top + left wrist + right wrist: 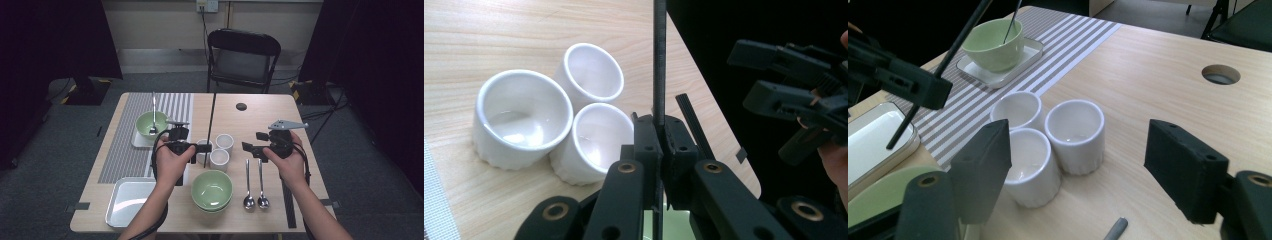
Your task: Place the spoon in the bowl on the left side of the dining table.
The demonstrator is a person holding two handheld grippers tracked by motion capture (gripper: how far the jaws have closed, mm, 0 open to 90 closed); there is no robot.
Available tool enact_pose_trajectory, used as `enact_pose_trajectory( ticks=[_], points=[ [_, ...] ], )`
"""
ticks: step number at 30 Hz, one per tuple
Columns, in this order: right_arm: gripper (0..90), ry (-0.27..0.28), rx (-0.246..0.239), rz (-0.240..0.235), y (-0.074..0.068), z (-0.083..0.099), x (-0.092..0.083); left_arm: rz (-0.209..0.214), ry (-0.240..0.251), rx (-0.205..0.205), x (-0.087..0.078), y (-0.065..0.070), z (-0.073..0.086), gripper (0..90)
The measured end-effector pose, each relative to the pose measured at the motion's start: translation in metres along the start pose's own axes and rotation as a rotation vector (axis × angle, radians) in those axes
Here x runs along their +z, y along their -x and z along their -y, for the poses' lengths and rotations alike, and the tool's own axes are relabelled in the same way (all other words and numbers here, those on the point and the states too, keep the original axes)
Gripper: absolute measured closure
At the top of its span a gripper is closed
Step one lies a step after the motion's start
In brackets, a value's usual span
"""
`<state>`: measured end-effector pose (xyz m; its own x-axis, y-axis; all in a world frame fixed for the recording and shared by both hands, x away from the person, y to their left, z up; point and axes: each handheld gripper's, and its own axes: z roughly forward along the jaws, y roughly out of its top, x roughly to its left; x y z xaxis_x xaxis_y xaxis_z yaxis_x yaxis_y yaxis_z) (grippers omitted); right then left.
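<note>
A thin black rod (659, 60) is clamped upright in the left hand-held gripper (192, 147), above three white cups (216, 150) at mid tabletop (260, 107). The right hand-held gripper (1078, 175) is held wide, w/ nothing between its jaws, near the cups.

The thin dark chopstick (212, 117) I'm pinching by its near end stands steeply over the middle of the table, its far tip pointing away from me, just right of the three white cups (551, 115) clustered together, upright and empty.
</note>
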<state>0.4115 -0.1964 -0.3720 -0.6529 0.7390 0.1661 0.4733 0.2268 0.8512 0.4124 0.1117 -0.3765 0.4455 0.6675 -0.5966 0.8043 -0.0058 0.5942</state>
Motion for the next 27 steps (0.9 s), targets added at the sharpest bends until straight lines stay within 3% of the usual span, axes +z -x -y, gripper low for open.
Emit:
enact_pose_trajectory(
  ticks=[10,19,23,27],
  points=[
    [25.1,-0.022,0.023,0.017,0.012,0.022,-0.001,-0.027,0.002,-0.019,-0.008,-0.008,-0.003,86.7],
    [25.1,-0.035,0.05,0.01,0.019,0.043,-0.002,-0.076,0.017,-0.033,-0.018,-0.022,-0.002,86.7],
    [25.1,-0.042,0.059,0.014,0.023,0.05,-0.002,-0.065,0.032,-0.056,-0.022,-0.029,-0.002,86.7],
    [25.1,-0.048,0.066,0.02,0.027,0.057,-0.004,-0.095,0.032,-0.054,-0.026,-0.033,-0.002,86.7]
  ],
)
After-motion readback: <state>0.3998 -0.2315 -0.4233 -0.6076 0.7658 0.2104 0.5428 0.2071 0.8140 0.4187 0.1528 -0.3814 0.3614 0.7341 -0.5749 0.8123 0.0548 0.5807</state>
